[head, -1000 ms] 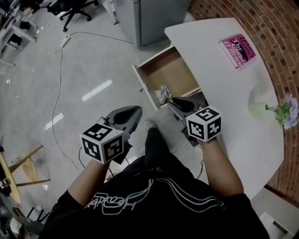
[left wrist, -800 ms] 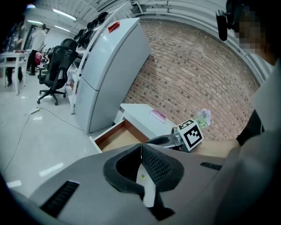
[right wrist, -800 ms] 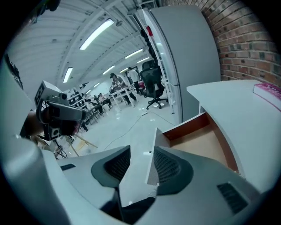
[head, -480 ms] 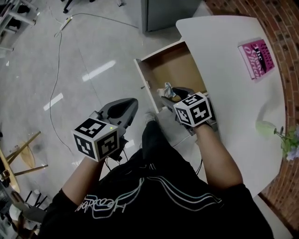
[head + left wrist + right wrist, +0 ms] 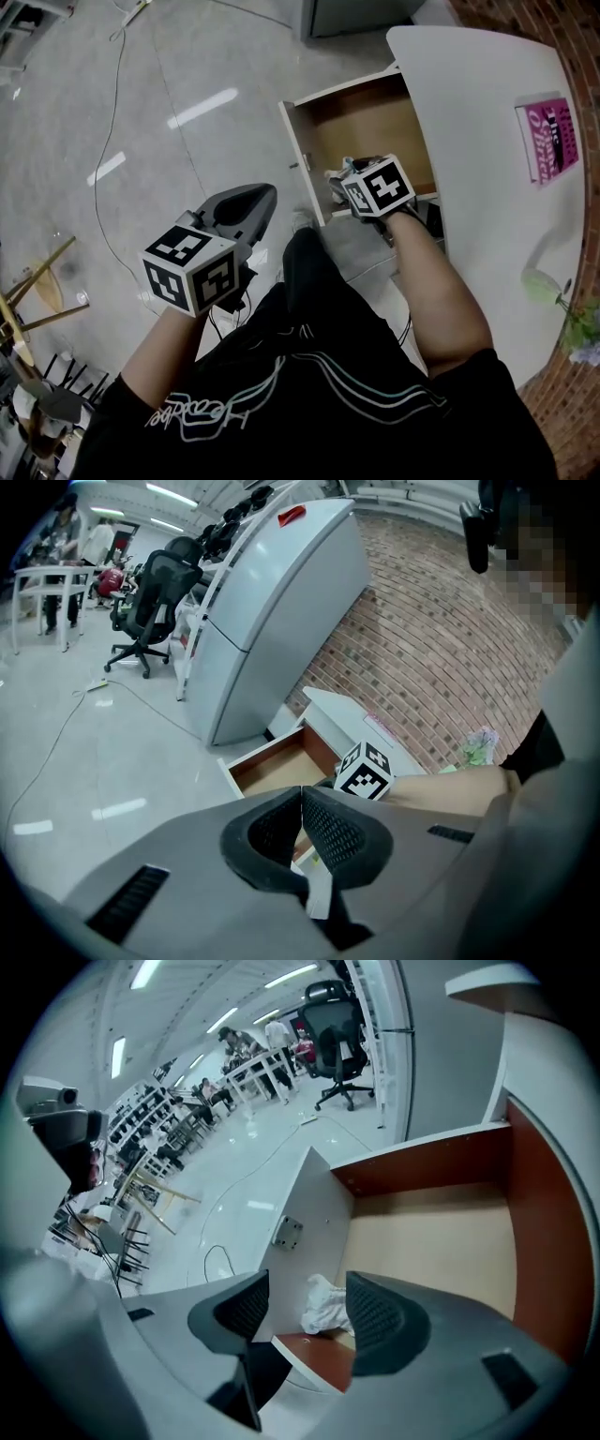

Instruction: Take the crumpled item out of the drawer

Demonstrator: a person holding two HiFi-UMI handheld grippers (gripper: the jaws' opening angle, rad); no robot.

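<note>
White desk (image 5: 487, 112) with a rounded end carries the work. Its wooden drawer (image 5: 302, 155) stands pulled out from the desk's long edge, bare inside apart from one thing. The right gripper (image 5: 307, 1290) is reached down over the drawer's front corner on the person's side, its jaws spreading apart. The left gripper (image 5: 300, 799) hangs out over the floor, well away from the drawer, with its jaws together and nothing between them.

The crumpled item (image 5: 328, 1305), a pale wad of cloth or paper, lies on the drawer floor in the corner where the white front panel meets the near side wall. In the right gripper view it sits in the gap between the two pads, a little beyond them, and neither pad presses on it.

I judge the step to be the approach for the pick: jaws widening and lined up on the wad, no grip yet, so the task is early. The next move calls for easing the jaws down either side of the wad, clear of the side wall's top edge, then closing and lifting straight up out of the drawer.

As for writing, the black shirt (image 5: 309, 394) bears a pale script print that I cannot make out. The pink book (image 5: 553, 139) near the desk's far edge has white cover lettering, too small to read.
</note>
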